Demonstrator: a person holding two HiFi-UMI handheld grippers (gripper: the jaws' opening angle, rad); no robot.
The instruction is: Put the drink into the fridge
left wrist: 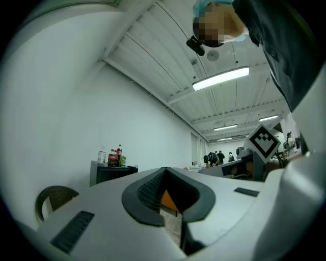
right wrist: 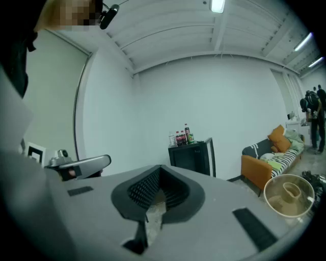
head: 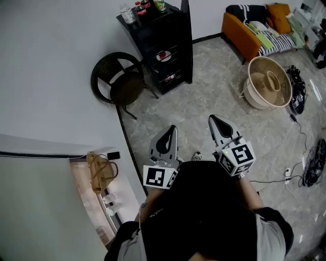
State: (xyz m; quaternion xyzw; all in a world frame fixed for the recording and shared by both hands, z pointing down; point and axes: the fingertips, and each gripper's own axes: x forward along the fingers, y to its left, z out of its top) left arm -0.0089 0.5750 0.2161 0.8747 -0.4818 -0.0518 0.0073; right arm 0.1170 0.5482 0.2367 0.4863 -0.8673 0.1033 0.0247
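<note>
Several drink bottles [head: 138, 9] stand on top of a small black fridge [head: 164, 48] against the far wall; they also show as the bottles [left wrist: 114, 157] in the left gripper view and the bottles [right wrist: 182, 136] on the fridge [right wrist: 193, 158] in the right gripper view. The fridge door looks open a little, with shelves showing. My left gripper [head: 166, 139] and right gripper [head: 220, 125] are held side by side close to my body, far from the fridge. Both are shut with nothing between their jaws.
A dark wicker chair [head: 119, 80] stands left of the fridge. An orange sofa [head: 254, 30] with cushions sits at the far right, a round basket [head: 269, 81] in front of it. Cables and a bag [head: 298, 94] lie on the floor at right. A white wall [head: 46, 76] runs along the left.
</note>
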